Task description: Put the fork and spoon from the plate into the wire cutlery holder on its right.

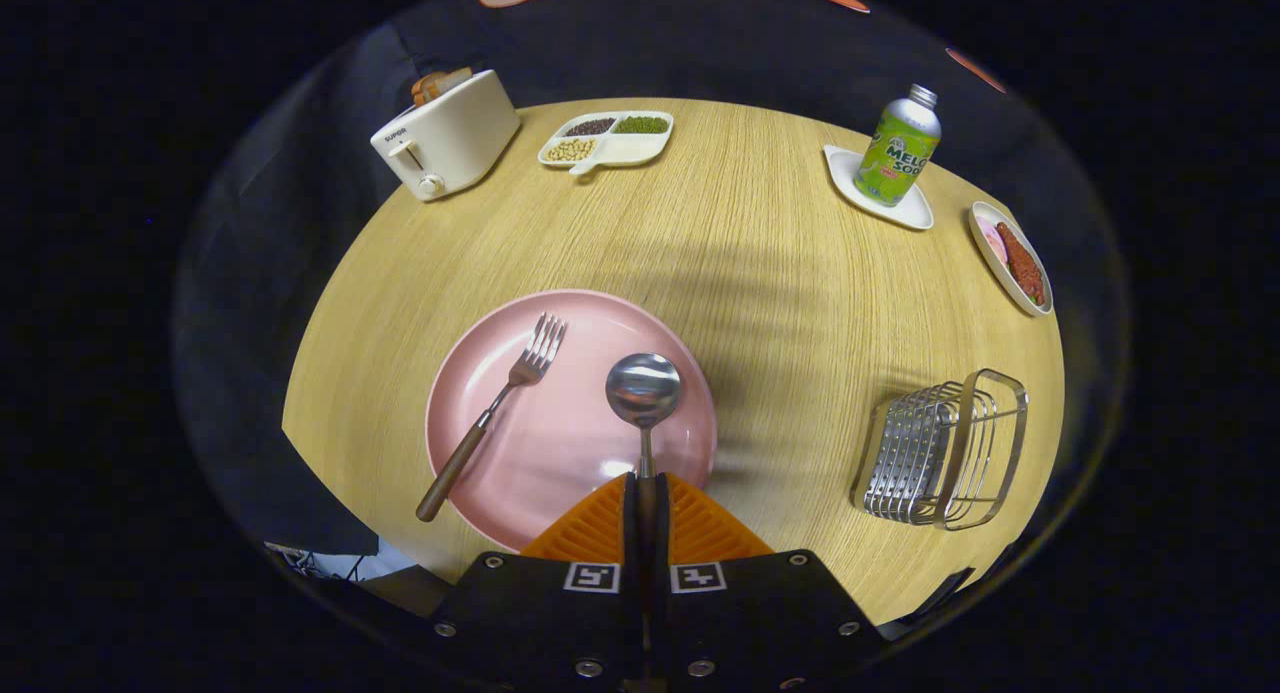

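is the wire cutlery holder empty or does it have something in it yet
Empty: the wire cutlery holder holds nothing. The fork lies on the pink plate; the gripper grips the spoon.

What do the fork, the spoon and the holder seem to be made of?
Fork: shiny metal head, brown handle, probably wood. Spoon: polished metal bowl that mirrors light, dark handle clamped in the jaws. Holder: bright metal wire, likely chromed.

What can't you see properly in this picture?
- Spoon handle: in the gripper view, its lower part is hidden between the gripper fingers shut on it.
- Plate near rim: covered by the fingers.
- Toaster slots: what sticks out is too small to tell.
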Available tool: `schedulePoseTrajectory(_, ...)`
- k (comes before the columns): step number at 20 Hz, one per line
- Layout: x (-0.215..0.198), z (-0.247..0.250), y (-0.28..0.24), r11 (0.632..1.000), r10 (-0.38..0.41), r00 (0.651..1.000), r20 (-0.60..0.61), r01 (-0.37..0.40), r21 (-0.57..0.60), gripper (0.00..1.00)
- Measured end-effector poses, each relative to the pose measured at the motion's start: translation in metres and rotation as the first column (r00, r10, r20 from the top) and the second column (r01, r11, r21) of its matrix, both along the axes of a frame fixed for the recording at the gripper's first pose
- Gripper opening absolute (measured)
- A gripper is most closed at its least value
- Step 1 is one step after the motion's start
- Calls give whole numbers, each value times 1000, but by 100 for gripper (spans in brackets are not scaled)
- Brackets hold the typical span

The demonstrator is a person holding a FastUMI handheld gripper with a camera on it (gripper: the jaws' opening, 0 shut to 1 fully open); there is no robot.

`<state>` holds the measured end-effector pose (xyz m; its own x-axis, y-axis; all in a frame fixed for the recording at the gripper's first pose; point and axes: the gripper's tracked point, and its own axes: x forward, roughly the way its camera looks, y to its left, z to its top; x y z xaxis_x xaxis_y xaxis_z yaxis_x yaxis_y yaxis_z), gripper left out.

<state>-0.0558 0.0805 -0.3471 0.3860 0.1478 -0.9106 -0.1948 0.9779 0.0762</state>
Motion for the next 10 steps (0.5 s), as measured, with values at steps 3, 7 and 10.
schedulePoseTrajectory(3, -2, 22, -8, 1000, -11, 999, 47, 10, 11, 4)
schedulePoseTrajectory(7, -2, 60, -39, 998, -63, 991, 121, 62, 16, 4)
schedulePoseTrajectory(10, -5, 81, -77, 992, -125, 979, 163, 128, -4, 4)
